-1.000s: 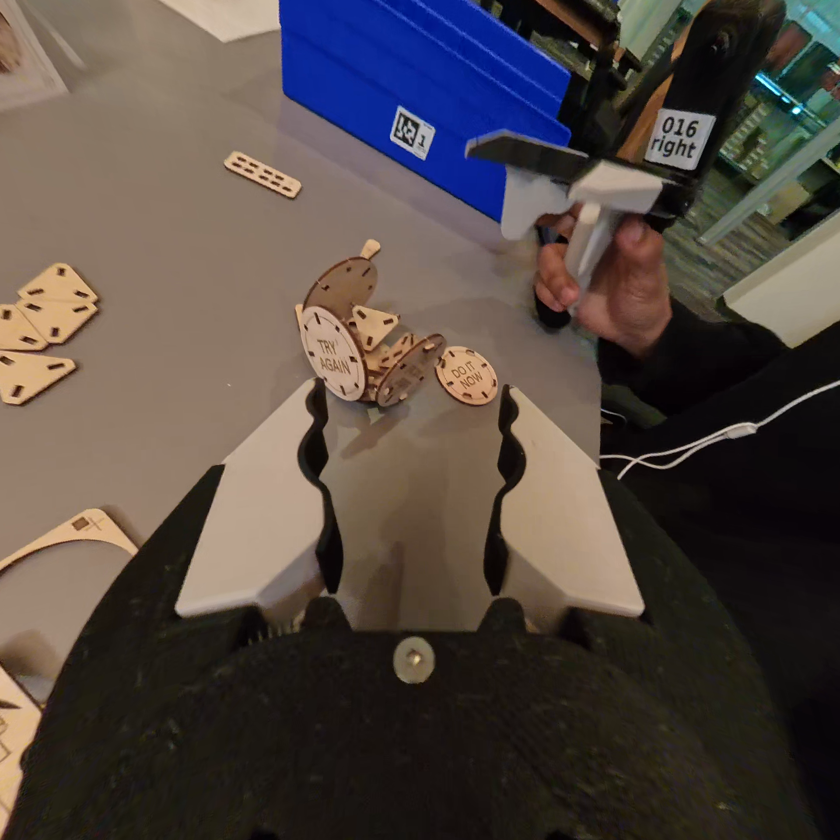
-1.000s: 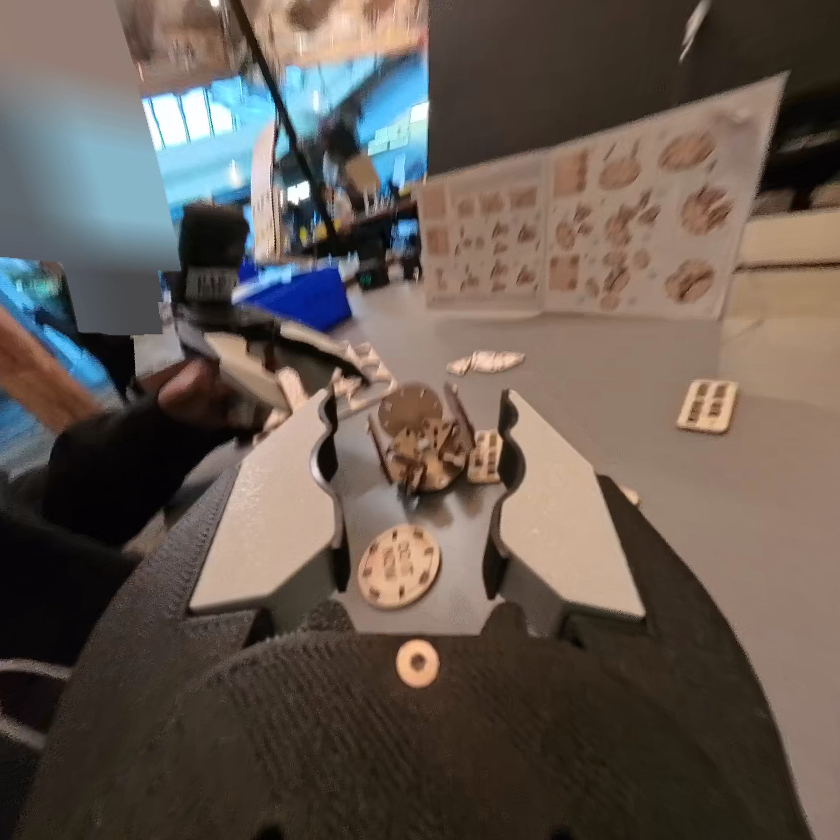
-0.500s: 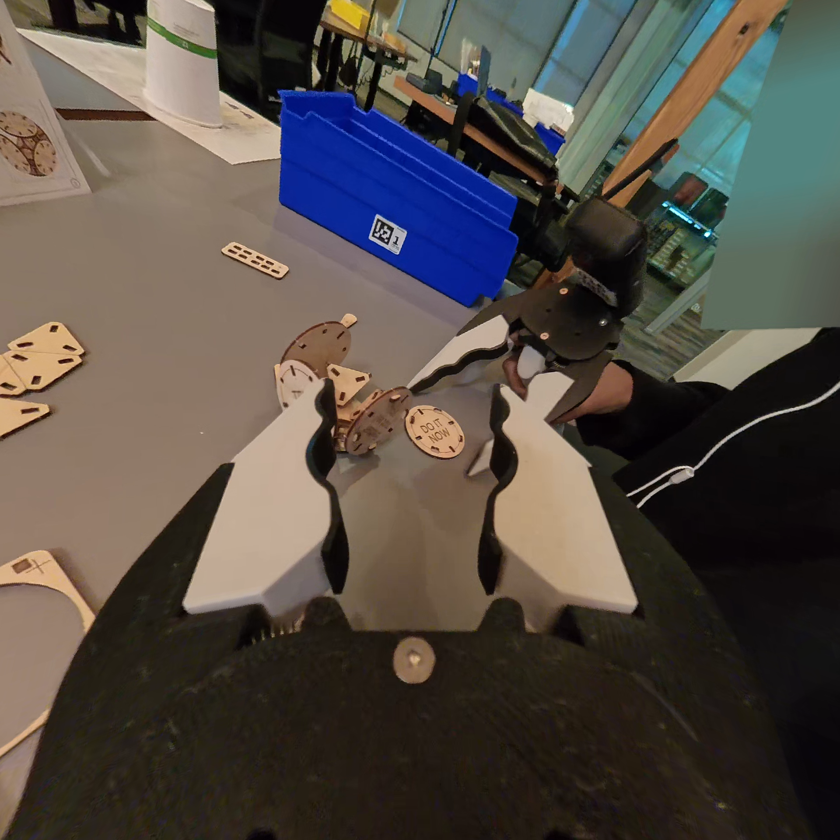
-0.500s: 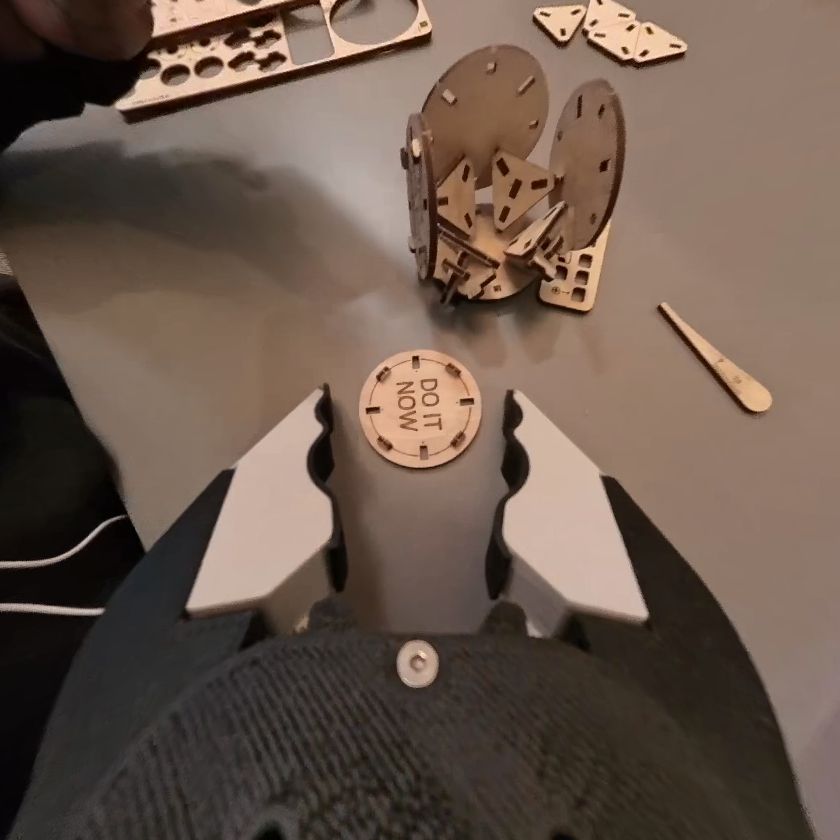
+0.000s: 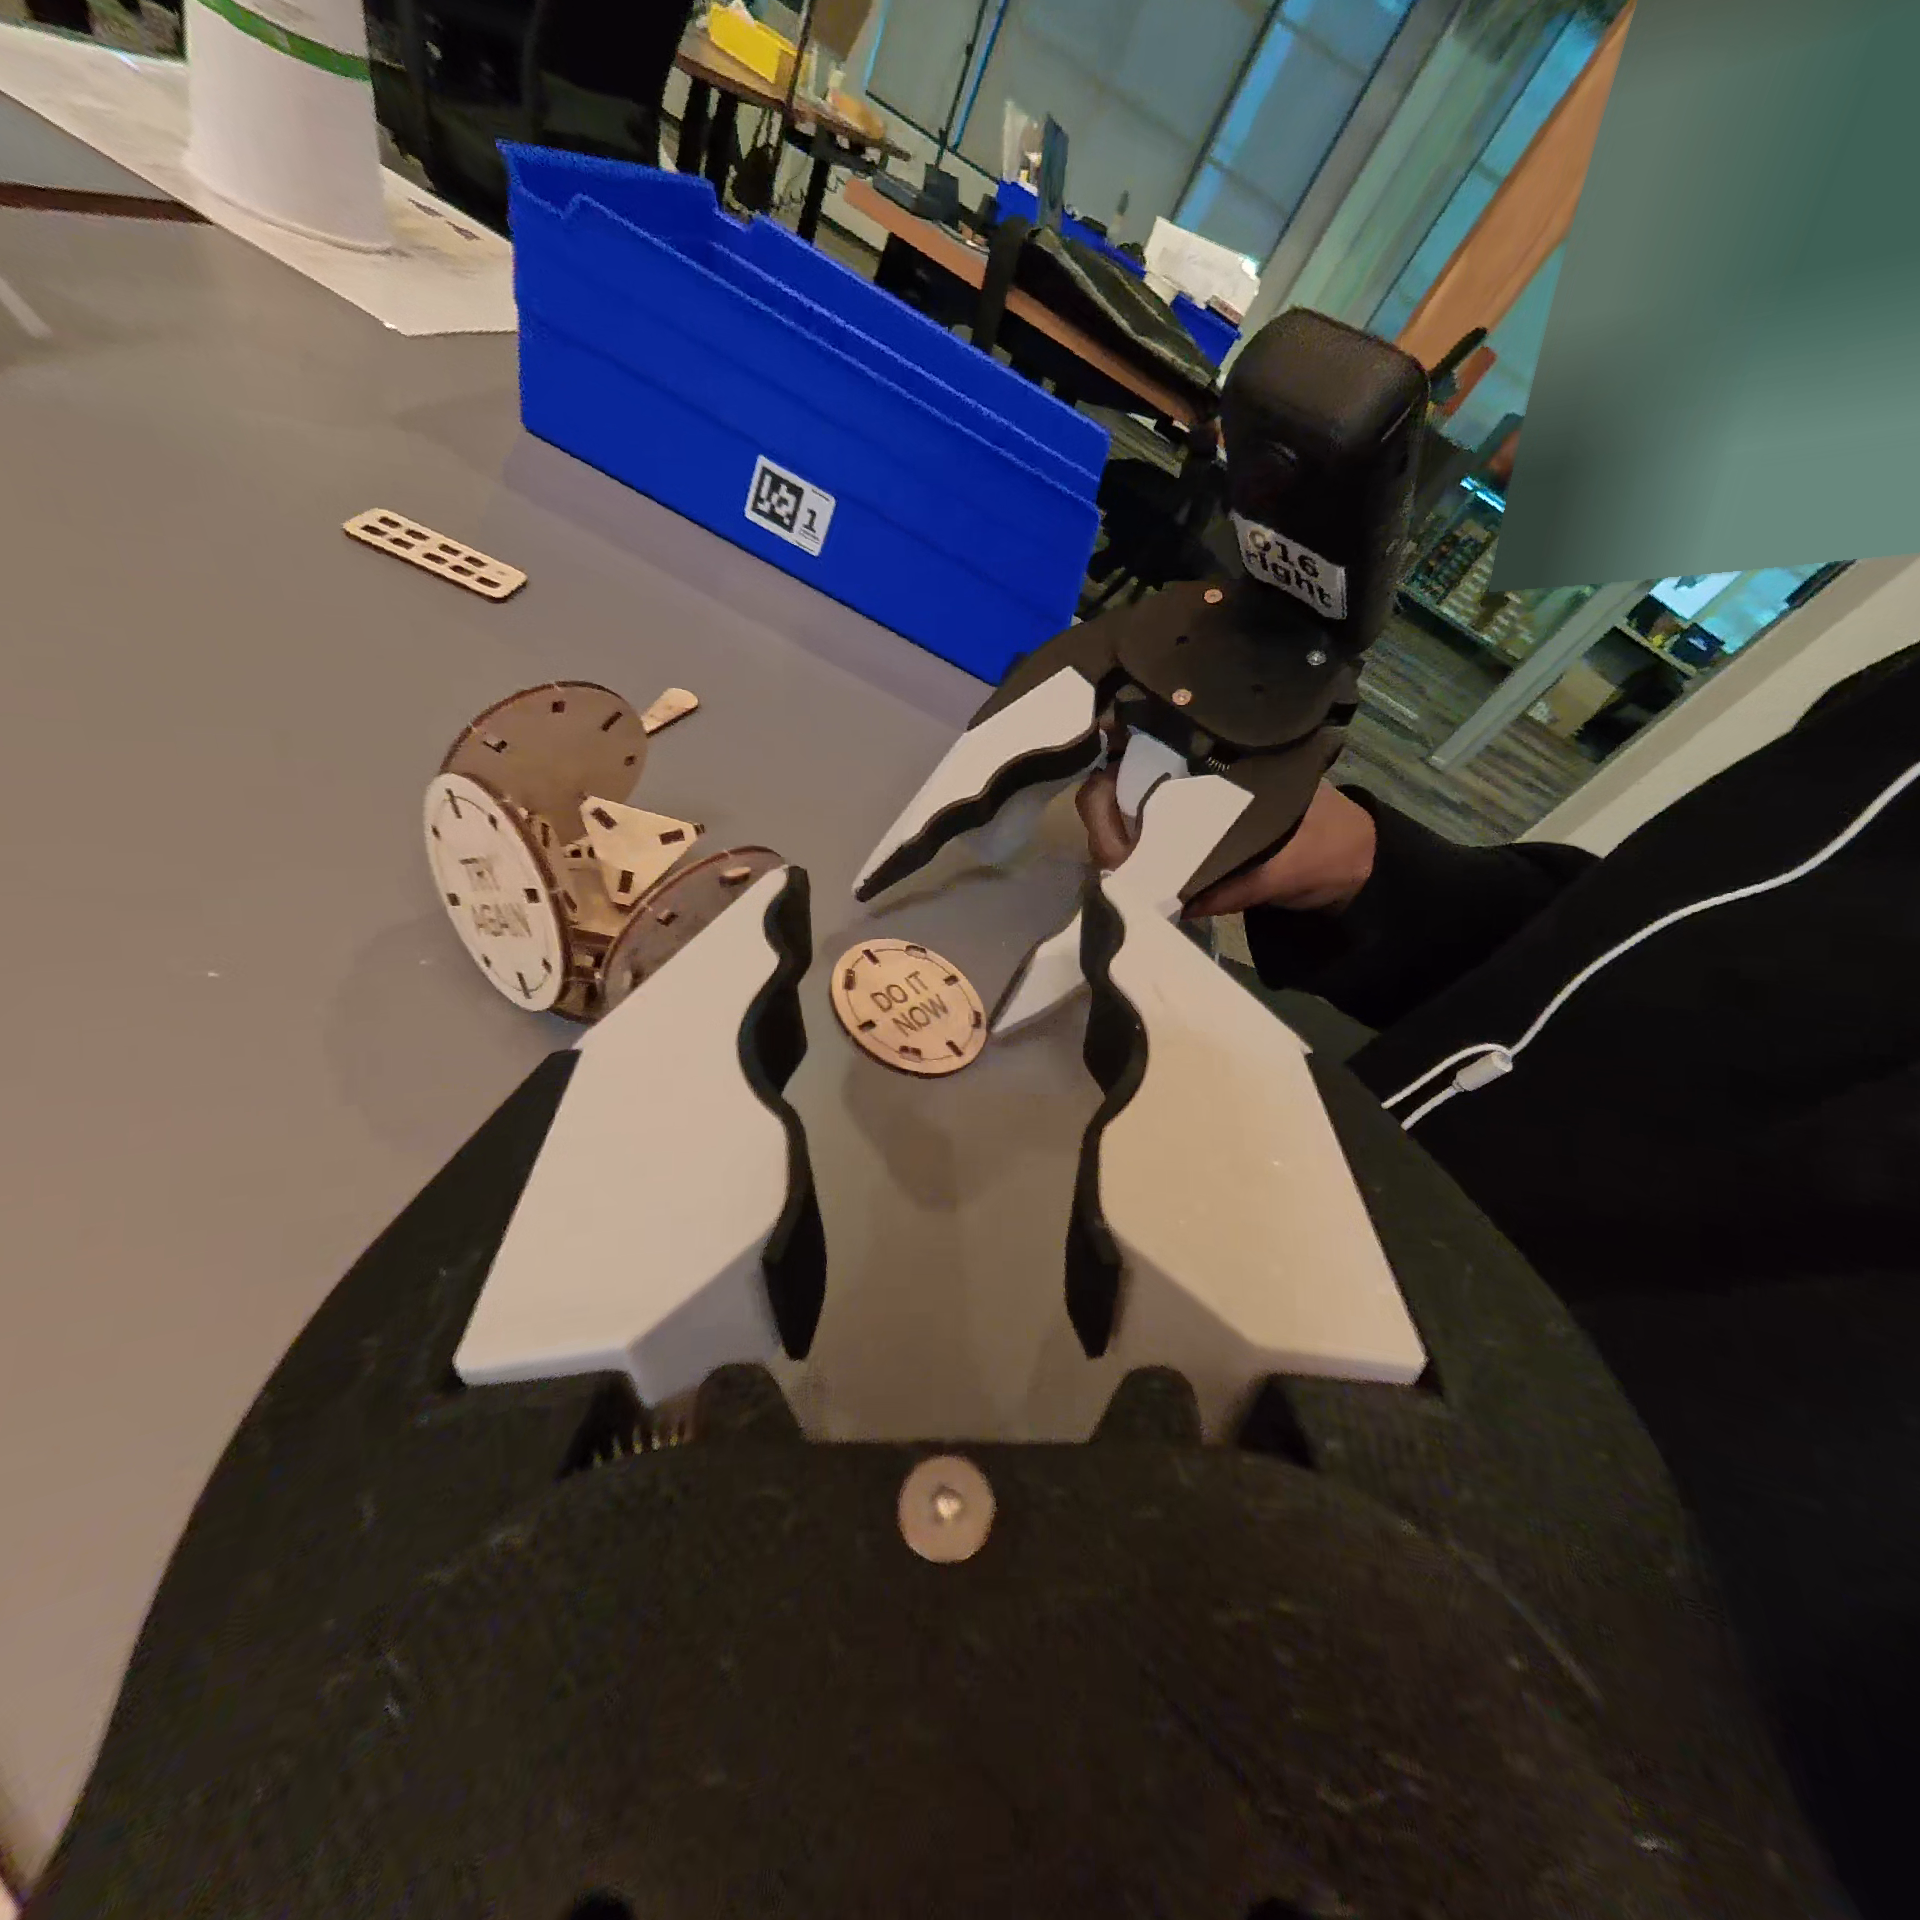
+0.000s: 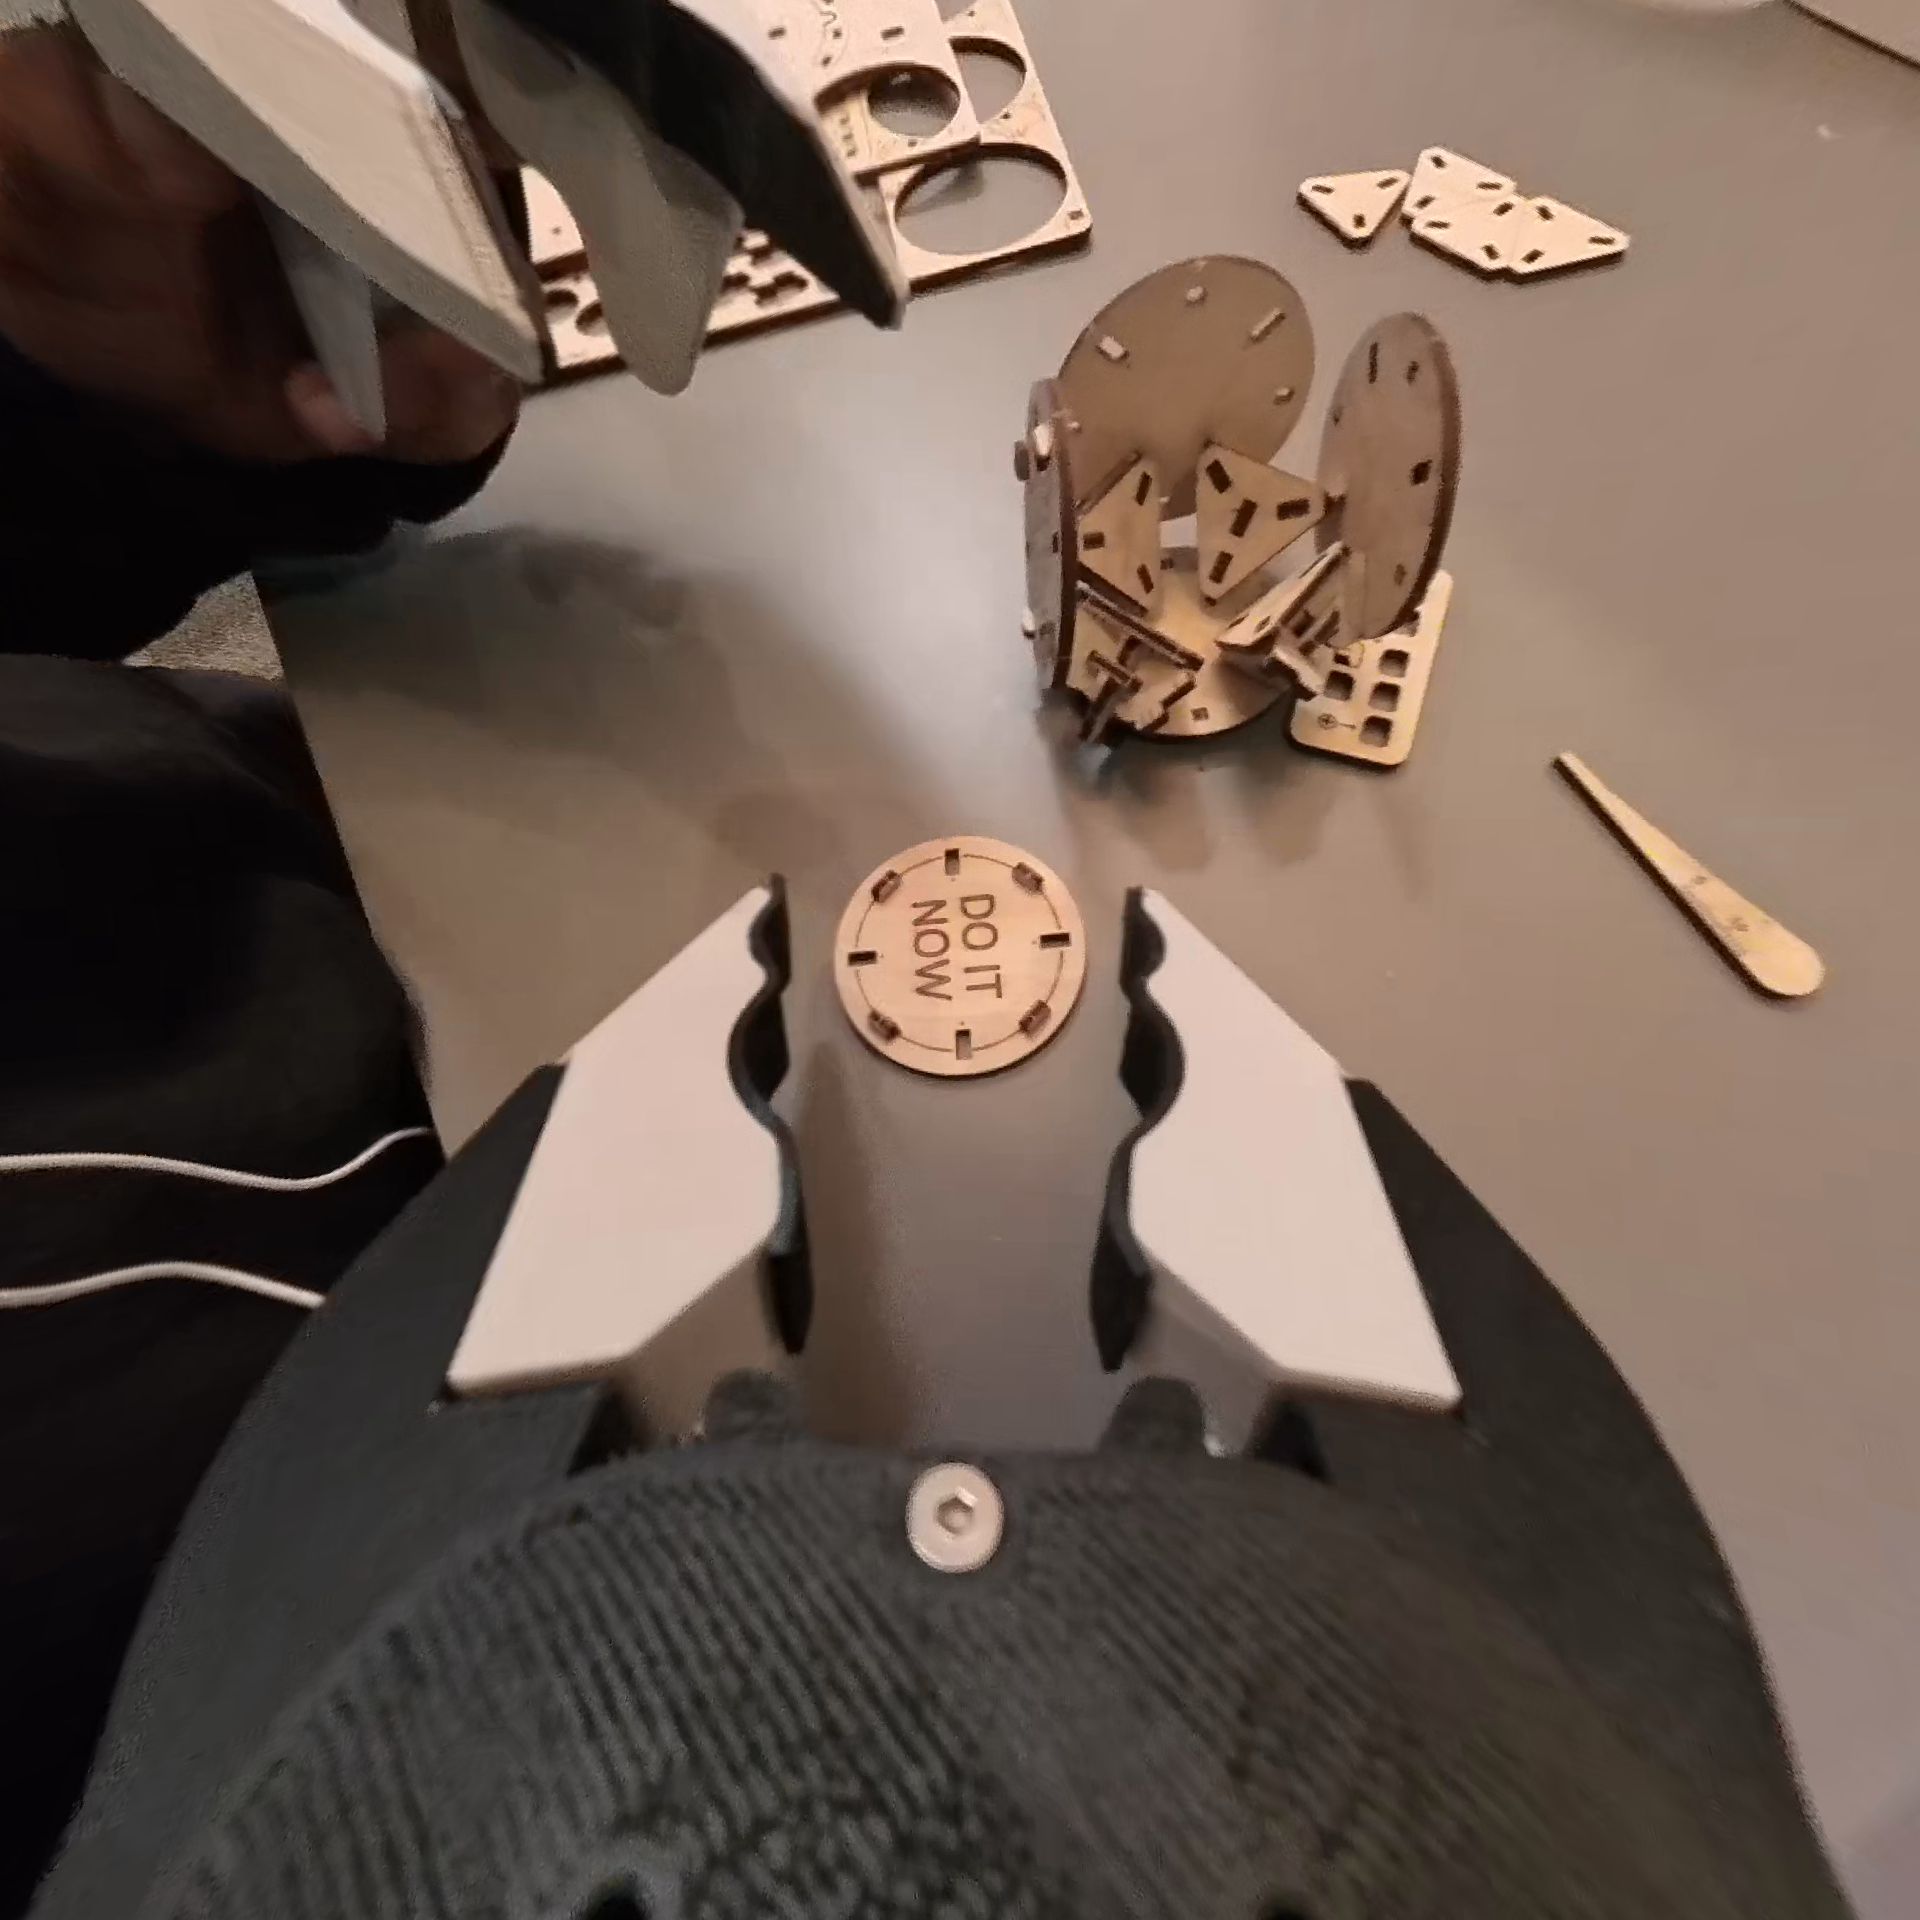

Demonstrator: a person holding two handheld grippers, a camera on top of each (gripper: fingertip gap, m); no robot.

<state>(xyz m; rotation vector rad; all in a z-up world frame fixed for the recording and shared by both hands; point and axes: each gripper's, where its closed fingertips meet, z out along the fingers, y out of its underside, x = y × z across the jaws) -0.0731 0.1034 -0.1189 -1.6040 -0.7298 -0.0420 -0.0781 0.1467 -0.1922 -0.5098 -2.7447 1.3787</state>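
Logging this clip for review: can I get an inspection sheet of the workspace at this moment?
Surface: grey table.
Job's things: engraved wooden disc flat; partly built wooden model beside it.
Clutter: triangular plates, cut-out sheets, slotted strip, paddle stick.
Grippers: right gripper open, fingers either side of the disc without touching; left gripper open, empty.
Cables: white cord on black sleeve.
Surroundings: blue bin, desks behind.

Left wrist view: low over the counter (image 5: 208,935), facing across toward the blue bin (image 5: 790,416). Right wrist view: steeply downward, close. Shared: round wooden disc (image 5: 907,1006) (image 6: 961,956), slotted wooden assembly (image 5: 561,862) (image 6: 1236,520).
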